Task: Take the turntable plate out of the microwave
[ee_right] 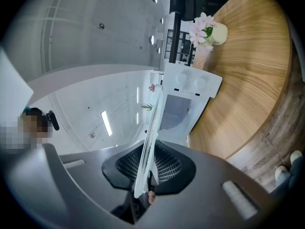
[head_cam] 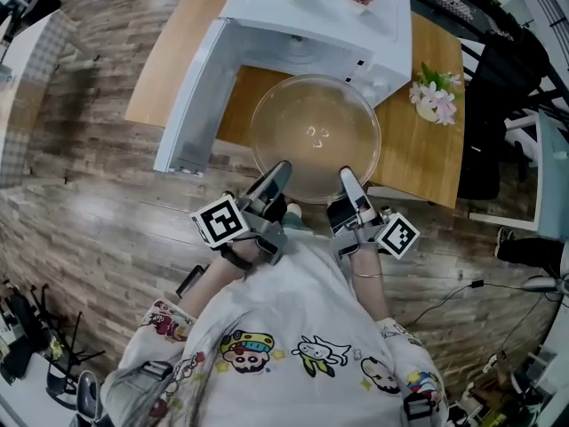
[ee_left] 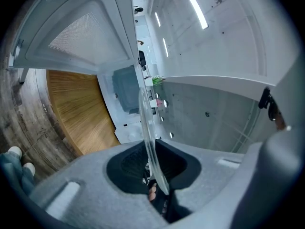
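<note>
While the left gripper (head_cam: 278, 174) and the right gripper (head_cam: 348, 181) pinched its near rim, the glass plate (head_cam: 316, 136) hung level over the wooden table (head_cam: 173, 69), just in front of the open microwave (head_cam: 311, 20) and, as far as I could judge from the head view, clear of the cavity. Left jaws: closed on the rim left of centre, with the glass edge-on between the dark pads in the left gripper view. Right jaws: likewise clamped on the rim, right of centre, with the glass seated between the pads. Neither grip reached far past the edge. Judgement on the step in hand, carrying the plate away: glass looked slick and heavy for so shallow a hold. I should draw both hands back together at one pace, hold the plate flat and not twist one gripper against the other. I should also mind the open door (head_cam: 197, 105) on the left and the flowers (head_cam: 434, 96) on the right, and set the plate on bare wood before loosening either side. Pose: both grippers pointed level and forward, side by side and near each other. They were rolled so that one jaw lay over the glass and one under, with my wrists drawn in close to my body.
</note>
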{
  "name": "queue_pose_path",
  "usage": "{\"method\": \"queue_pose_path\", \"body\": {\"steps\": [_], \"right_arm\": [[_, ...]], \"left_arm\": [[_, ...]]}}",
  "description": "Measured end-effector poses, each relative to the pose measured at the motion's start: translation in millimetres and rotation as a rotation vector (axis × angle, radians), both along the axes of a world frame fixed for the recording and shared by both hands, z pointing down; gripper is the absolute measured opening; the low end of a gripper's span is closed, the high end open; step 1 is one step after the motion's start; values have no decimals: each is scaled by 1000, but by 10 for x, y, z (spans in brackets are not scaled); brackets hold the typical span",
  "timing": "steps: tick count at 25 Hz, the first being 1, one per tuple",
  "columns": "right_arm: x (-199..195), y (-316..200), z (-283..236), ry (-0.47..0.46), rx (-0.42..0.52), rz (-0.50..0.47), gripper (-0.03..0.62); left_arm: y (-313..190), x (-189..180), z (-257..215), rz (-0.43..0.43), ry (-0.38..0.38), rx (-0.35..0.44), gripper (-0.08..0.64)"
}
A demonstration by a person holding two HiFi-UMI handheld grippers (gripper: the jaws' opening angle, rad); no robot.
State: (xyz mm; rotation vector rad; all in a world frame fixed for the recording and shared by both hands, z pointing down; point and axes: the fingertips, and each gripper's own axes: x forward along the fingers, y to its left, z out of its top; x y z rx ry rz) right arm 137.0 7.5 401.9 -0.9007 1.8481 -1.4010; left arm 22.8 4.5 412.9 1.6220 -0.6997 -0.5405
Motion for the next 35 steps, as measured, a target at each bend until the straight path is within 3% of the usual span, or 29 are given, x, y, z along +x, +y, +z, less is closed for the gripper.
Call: {"method": "queue_pose_path", "body": {"steps": [35], "right_arm": [[-22,-99,-17,-8,-6,-39,55]], "left_arm": [[-68,-6,-47,-28,10,-2,43]]}}
